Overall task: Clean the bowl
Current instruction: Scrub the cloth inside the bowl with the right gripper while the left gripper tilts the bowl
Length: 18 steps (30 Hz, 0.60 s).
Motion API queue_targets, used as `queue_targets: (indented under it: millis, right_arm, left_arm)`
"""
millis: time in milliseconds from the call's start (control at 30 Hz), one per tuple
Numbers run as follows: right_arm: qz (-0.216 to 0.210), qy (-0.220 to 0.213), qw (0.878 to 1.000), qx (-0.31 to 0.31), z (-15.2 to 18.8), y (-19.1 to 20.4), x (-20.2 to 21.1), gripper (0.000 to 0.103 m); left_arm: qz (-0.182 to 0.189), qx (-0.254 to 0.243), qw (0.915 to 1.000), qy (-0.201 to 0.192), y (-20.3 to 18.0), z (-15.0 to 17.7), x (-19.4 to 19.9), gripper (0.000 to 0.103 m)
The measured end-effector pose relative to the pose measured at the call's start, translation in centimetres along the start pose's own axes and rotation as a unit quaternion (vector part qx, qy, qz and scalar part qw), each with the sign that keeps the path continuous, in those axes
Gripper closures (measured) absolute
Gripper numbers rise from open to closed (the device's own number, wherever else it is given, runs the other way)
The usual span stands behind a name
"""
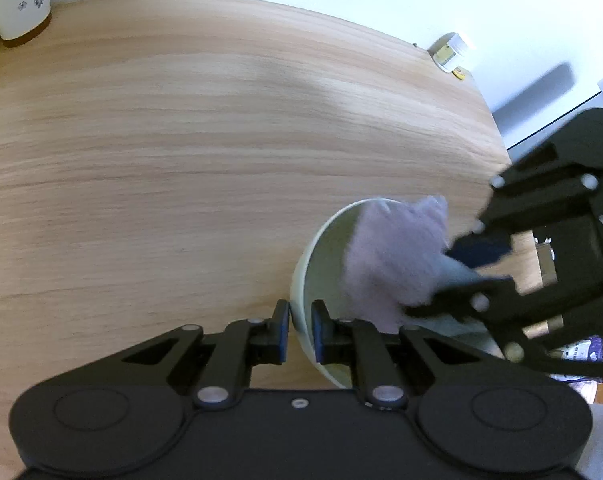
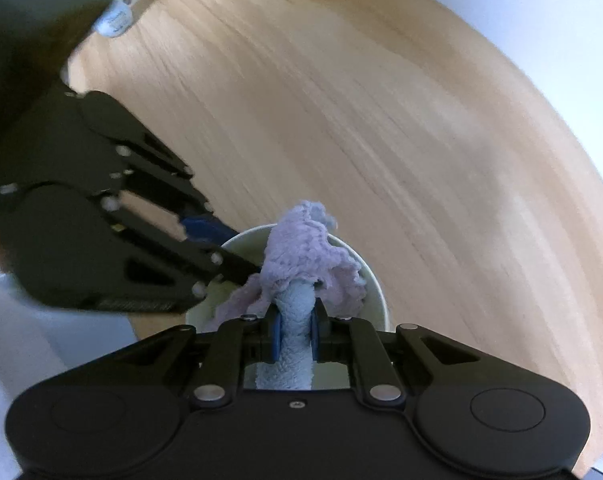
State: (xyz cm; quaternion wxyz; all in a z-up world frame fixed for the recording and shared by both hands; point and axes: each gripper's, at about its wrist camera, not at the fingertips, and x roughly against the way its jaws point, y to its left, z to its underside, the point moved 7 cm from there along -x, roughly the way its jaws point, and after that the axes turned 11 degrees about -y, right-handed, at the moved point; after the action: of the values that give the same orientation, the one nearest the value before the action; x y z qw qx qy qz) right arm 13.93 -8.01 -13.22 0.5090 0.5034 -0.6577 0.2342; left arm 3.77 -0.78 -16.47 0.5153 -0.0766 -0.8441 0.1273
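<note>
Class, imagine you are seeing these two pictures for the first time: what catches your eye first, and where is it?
First comes the fluffy lilac cloth, bunched inside the pale bowl near the wooden table's front edge and pinched by the right hand-held gripper. Next, the left hand-held gripper clamps the bowl's rim, one finger inside and one outside.

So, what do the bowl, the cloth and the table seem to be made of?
Bowl: pale green, smooth and thin-walled; ceramic or hard plastic, I cannot tell which.
Cloth: lilac and pale blue, with fuzzy loops; probably terry or microfibre.
Table: light wood grain with a matte finish; solid wood or laminate is open.
</note>
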Motion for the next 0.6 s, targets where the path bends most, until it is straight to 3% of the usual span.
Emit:
queue_targets:
  millis: [200, 367, 600]
  right_arm:
    - [-0.017, 0.042, 0.997, 0.061, 1.4, 0.9, -1.0, 0.088]
    - [-0.051, 0.084, 0.987, 0.126, 1.5, 1.9, -3.8, 0.089]
    - [-0.018, 0.092, 0.977, 0.191, 0.8, 1.3, -5.5, 0.090]
  left_arm:
    - [-0.009, 0.002, 1.0000, 0.003, 0.1, -0.4, -0.3, 0.093]
    - [-0.011, -0.002, 0.9999, 0.005, -0.1, -0.7, -0.8, 0.093]
    - [0.001, 0.003, 0.9999, 0.017, 0.3, -0.3, -1.2, 0.094]
